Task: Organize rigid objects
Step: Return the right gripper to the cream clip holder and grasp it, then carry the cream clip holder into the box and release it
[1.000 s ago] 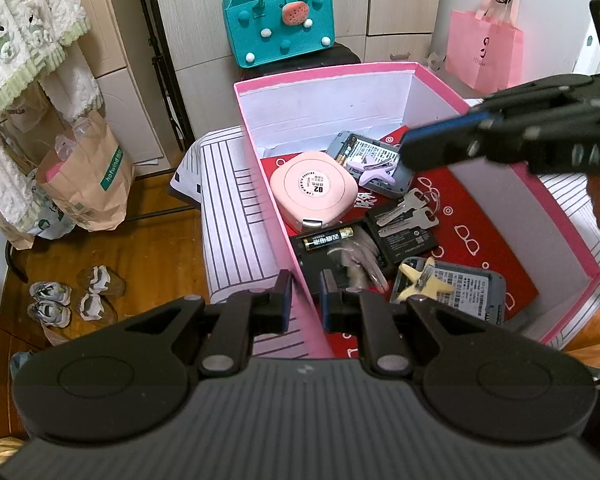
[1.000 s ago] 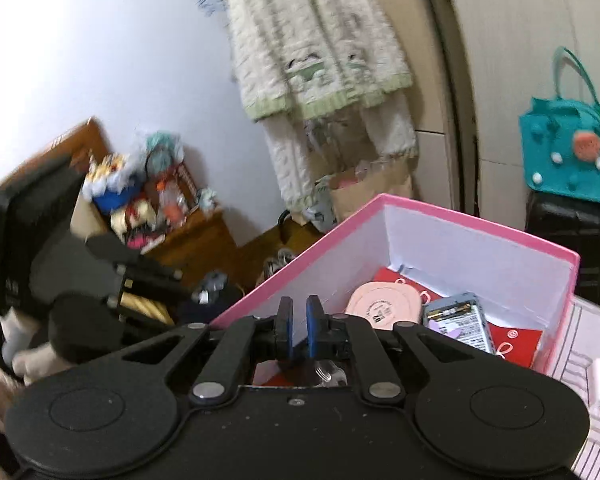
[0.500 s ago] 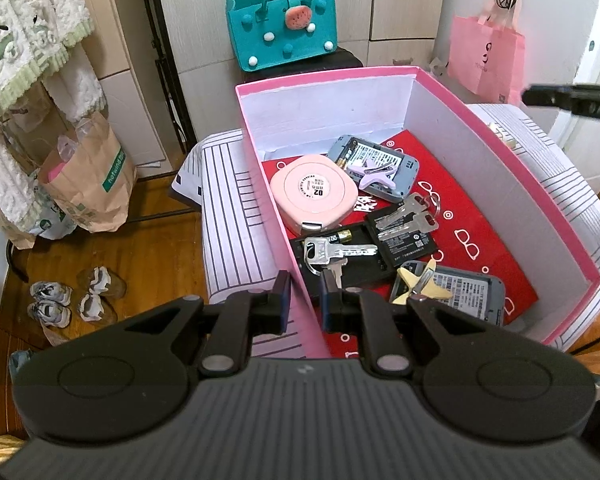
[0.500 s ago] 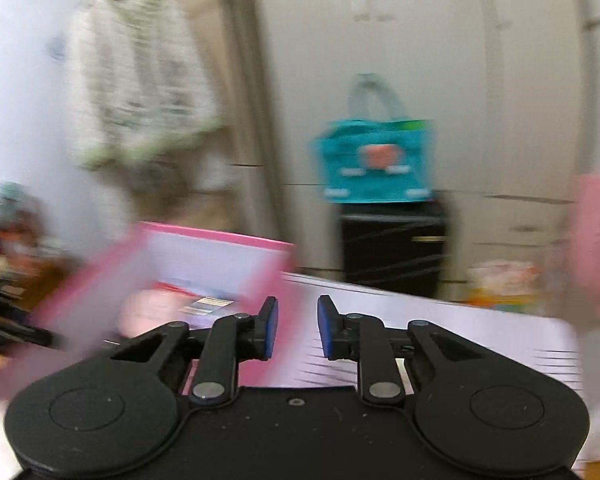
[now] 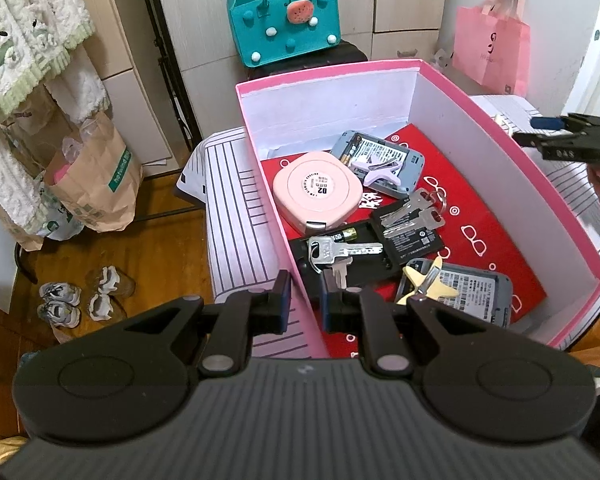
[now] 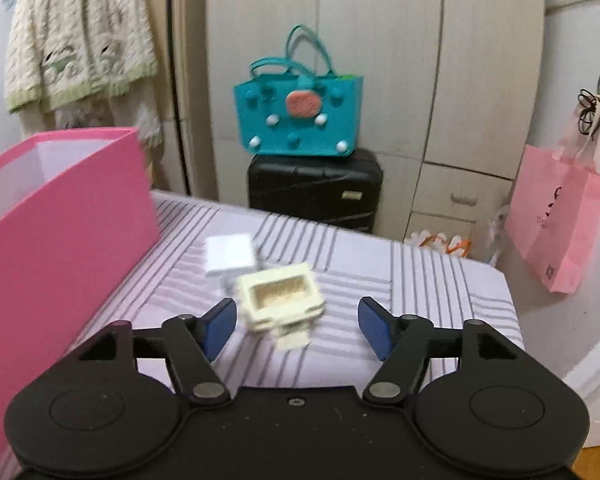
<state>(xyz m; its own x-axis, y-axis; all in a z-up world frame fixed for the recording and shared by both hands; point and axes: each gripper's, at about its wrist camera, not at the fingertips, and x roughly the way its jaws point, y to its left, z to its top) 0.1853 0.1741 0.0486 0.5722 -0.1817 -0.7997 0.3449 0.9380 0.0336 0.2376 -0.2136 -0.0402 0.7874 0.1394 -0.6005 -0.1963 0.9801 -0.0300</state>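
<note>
Just ahead of the right gripper (image 6: 298,330), whose jaws have just been opening and stand wide with nothing pressed between them, a cream plastic socket-like block (image 6: 280,300) lies on the striped cloth (image 6: 440,280) beside the pink box (image 6: 60,216). It looks light, stiff and smooth-sided; gripping across its flat outer walls seems safest. The left gripper (image 5: 305,300) pinches the box's near wall.

One pink box (image 5: 500,148), two star clips (image 5: 374,168), three keys (image 5: 342,250).
</note>
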